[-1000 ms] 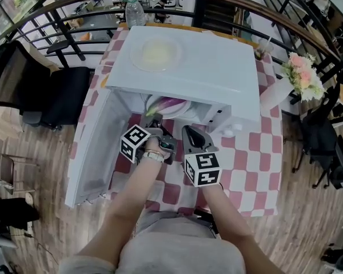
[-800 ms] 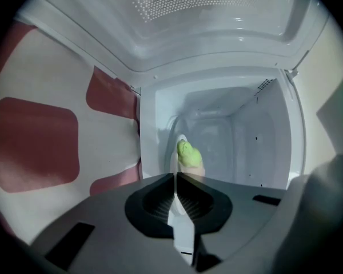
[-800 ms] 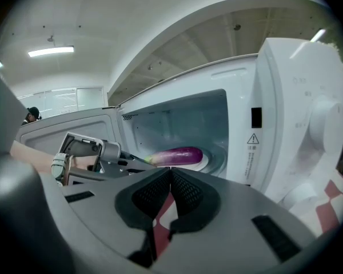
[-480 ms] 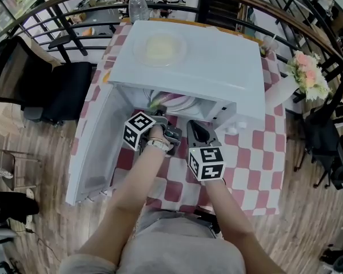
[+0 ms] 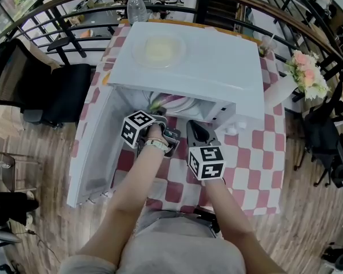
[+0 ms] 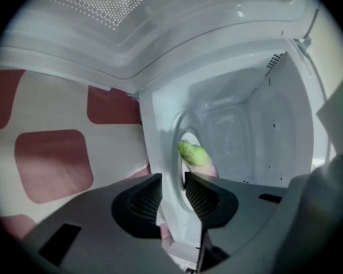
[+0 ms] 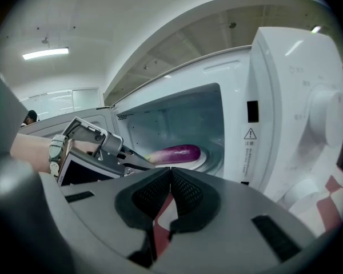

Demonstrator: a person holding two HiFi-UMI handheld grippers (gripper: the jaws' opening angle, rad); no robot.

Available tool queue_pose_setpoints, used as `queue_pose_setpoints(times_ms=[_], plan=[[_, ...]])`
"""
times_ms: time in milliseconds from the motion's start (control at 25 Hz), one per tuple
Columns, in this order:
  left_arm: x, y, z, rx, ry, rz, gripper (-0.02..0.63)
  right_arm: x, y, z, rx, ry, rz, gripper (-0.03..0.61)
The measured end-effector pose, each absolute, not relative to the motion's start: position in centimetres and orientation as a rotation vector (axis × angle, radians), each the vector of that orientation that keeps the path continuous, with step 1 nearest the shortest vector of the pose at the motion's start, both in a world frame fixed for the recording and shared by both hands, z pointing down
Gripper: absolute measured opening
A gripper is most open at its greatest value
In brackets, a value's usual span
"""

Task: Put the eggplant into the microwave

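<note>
The purple eggplant (image 5: 170,103) with its green stem (image 6: 192,152) lies on the white plate (image 7: 201,158) inside the open white microwave (image 5: 194,67). My left gripper (image 5: 158,119) reaches into the microwave's mouth just short of the stem. Its jaws (image 6: 172,190) are opening, and only the plate's rim and the oven floor show in the gap between them. My right gripper (image 5: 193,129) hangs in front of the opening, shut (image 7: 170,178) and empty. In the right gripper view the eggplant (image 7: 174,153) shows beyond the left gripper.
The microwave door (image 5: 94,147) swings out to the left. A glass plate (image 5: 159,49) sits on top of the oven. The red-and-white checked cloth (image 5: 251,158) covers the table. A water bottle (image 5: 135,7), flowers (image 5: 306,76) and a black chair (image 5: 51,93) stand around.
The left gripper has stayed at the microwave's mouth and tipped slightly. The eggplant still rests on the plate inside. The right gripper has hardly moved.
</note>
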State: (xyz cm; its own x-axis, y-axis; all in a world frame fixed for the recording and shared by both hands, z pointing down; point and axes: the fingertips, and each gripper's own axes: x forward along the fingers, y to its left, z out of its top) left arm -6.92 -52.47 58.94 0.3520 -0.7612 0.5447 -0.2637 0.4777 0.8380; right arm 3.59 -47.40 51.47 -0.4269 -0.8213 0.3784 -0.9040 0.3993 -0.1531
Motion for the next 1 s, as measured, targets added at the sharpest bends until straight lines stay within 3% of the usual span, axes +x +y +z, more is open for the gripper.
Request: queue_pose_setpoints(times_ms=[160, 1000], plan=[[-6.9, -52.2, 59.8, 1.059, -1.199, -0.414, 0.177, 3.5, -47.2, 51.7, 1.524, -2.411, 0.505, 0.025], [-6.7, -53.9, 57.9, 1.265, -1.181, -0.435, 0.281, 3.8, -46.4, 50.8, 1.553, -2.403, 0.499, 0.025]])
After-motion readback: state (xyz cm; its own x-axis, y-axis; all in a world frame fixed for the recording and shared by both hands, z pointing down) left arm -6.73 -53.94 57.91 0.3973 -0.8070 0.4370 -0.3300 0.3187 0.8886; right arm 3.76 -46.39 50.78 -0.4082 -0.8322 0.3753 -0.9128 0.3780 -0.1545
